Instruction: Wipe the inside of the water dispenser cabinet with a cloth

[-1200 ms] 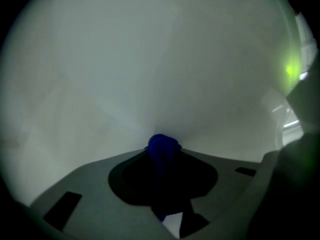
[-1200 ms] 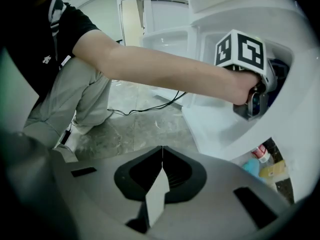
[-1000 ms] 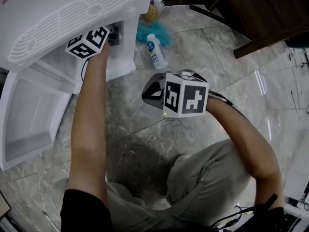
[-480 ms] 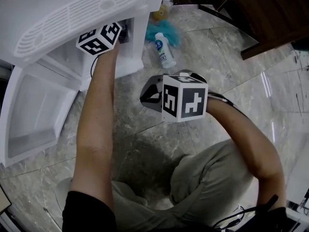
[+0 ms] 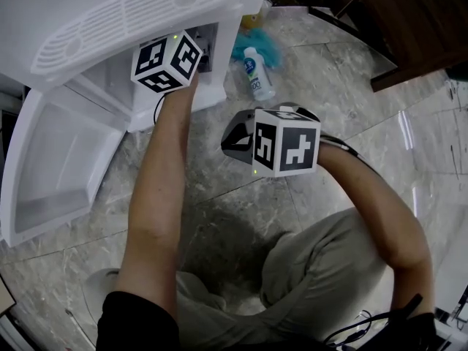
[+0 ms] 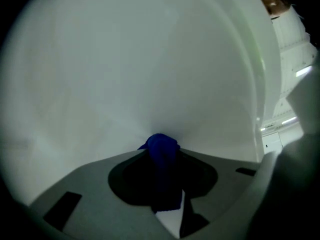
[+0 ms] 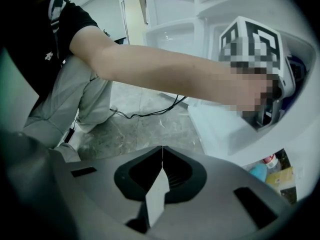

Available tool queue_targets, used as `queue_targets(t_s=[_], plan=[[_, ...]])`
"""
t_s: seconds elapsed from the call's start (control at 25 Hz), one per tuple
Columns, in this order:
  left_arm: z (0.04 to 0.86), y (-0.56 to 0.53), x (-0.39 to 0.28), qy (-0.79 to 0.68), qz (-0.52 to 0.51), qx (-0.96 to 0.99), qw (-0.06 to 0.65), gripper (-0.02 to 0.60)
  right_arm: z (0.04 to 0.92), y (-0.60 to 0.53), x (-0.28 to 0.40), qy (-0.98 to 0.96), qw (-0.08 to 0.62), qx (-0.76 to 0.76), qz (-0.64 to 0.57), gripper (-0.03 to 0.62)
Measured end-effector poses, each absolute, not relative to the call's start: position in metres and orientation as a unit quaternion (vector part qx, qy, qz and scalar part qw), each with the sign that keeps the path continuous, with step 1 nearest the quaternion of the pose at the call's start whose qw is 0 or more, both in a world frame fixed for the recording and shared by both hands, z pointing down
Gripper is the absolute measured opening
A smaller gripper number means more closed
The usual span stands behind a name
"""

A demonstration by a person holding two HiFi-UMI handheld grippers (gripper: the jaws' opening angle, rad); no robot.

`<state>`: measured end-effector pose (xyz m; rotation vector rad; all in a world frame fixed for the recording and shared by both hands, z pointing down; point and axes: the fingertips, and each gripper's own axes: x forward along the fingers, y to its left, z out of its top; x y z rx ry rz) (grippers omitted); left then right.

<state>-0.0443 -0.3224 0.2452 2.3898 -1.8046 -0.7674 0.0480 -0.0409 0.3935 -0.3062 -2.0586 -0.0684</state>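
Low on the marble floor [image 5: 219, 218], facing the white water dispenser cabinet [image 5: 110, 82] with door [image 5: 58, 159] swung wide. Reaches the left claw [image 6: 165, 176] into the cabinet and pinches a bunched dark blue cloth [image 6: 160, 145] there, with the wad poking out past the tips, right up against the pale inner wall [image 6: 150, 69] and seemingly touching it. Holds the right claw [image 7: 162, 156] out over the floor, pressed together on nothing, tilted downward and idle.

As for the cloth: soft, light and limp, with no stiffness to push back. Probably folds and creeps under pressure, so likely cleans only at the patch of contact. Best taken by the bunched middle, with enough fabric left proud of the tips to keep hard plastic off the wall. No risk of breakage. May drag a little if dry and glide more if damp — cannot tell which from here. Calls for steady pressure and a firm pinch, to avoid losing the wad on a corner or ledge inside.

Looks mid-wipe, though cannot tell how much of the interior is done.

Ignores a white bottle [image 5: 257, 75] and a teal bundle [image 5: 245, 46] on the floor just beside the cabinet.
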Motion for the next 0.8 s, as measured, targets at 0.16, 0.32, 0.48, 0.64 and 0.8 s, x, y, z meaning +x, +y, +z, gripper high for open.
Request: queue_targets(t_s=[0.16,0.32,0.48,0.64,0.8], plan=[[0.239,-0.339,-0.054,-0.588,-0.24,0.772,0.026,0.103,0.395,-0.04,0.048,-0.853,0.507,-0.125,-0.028,-0.002],[0.237,-0.349,-0.059,-0.574,-0.246,0.78,0.031,0.103,0.398,-0.05,0.059,-0.853,0.511,-0.105,-0.016,-0.002],[0.241,-0.342,-0.054,-0.566,-0.246,0.786,0.039,0.103,0.405,-0.057,0.072,-0.849,0.521,-0.088,-0.001,-0.002],[0.245,-0.316,-0.042,-0.535,-0.224,0.814,0.026,0.103,0.404,-0.079,0.079,-0.851,0.521,-0.061,0.01,-0.002],[0.25,-0.281,-0.023,-0.488,-0.18,0.854,0.002,0.103,0.394,-0.125,0.085,-0.866,0.498,0.035,0.028,-0.002]])
